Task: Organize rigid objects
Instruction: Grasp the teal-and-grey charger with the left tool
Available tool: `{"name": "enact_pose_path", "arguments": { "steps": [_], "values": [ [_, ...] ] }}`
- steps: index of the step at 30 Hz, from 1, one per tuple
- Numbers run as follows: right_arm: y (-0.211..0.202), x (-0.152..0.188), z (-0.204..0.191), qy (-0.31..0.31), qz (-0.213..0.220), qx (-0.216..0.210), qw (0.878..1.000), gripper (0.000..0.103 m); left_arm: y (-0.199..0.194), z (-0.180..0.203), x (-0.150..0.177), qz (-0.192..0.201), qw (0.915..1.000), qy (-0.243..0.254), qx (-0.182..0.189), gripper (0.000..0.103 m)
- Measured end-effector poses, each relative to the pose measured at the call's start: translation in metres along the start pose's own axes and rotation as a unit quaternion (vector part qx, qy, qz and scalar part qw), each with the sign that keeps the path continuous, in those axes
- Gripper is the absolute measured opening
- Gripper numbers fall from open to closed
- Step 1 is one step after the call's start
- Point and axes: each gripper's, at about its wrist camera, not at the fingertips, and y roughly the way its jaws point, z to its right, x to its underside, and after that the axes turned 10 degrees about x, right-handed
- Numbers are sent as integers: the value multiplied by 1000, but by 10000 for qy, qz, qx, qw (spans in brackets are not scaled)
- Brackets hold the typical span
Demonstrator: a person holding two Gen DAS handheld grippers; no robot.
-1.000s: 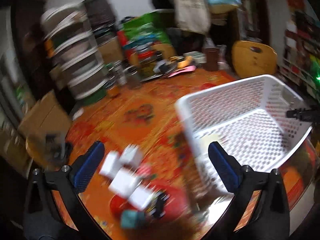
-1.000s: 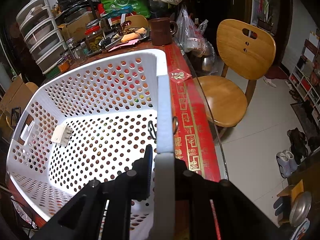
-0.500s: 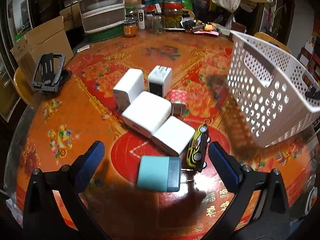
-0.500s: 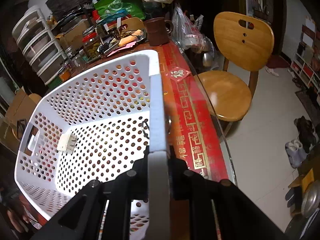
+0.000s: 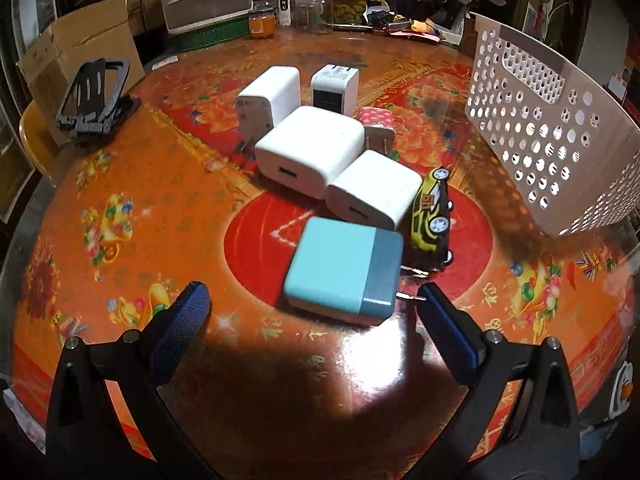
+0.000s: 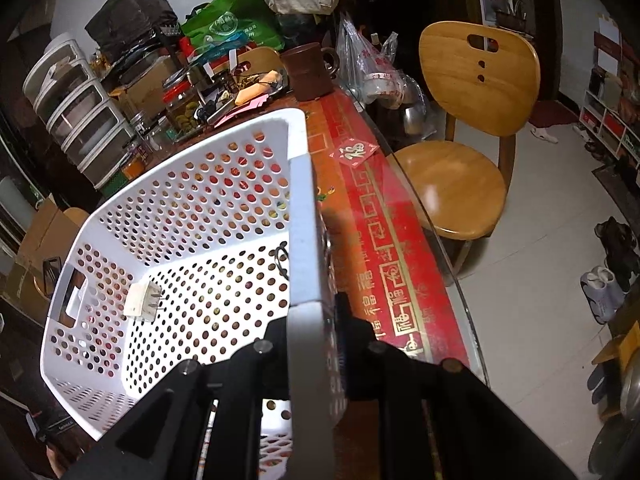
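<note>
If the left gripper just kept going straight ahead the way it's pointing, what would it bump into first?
Most likely the teal charger: it lies just ahead of the open left gripper, between its fingers. The white chargers sit behind it; exact depth is hard to judge.

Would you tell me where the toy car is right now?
In the left wrist view, the toy car lies right of centre, beside a white charger and the teal charger.

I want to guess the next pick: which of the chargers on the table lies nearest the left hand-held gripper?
The teal charger: it lies just ahead of the open left hand-held gripper, the only two-tone blue one; the white chargers sit farther back.
</note>
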Motion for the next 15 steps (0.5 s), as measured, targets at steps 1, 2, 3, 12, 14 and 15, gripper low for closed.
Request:
{"name": "enact_pose_path", "arguments": {
  "steps": [1, 2, 3, 12, 14, 15],
  "values": [
    [0, 0, 0, 22, 43, -11, 10000, 13, 0, -2, 0, 10, 10000, -40, 24, 102],
    [-1, 1, 0, 38, 53, -22, 10000, 13, 0, -2, 1, 16, 10000, -47, -1, 102],
    [-1, 1, 1, 50, 82, -20, 10000, 13, 0, -2, 1, 32, 10000, -65, -12, 102],
    [-4, 3, 0, 44, 286, -18, 9996, 13, -6, 4, -3, 287, 9995, -72, -68, 60],
    [-4, 3, 0, 47, 298, -44, 9995, 13, -7, 3, -2, 333, 9993, -118, -132, 60],
    [-4, 4, 0, 37, 304, -41, 9995, 13, -8, 2, -2, 344, 9992, -136, -141, 60]
  ]
}}
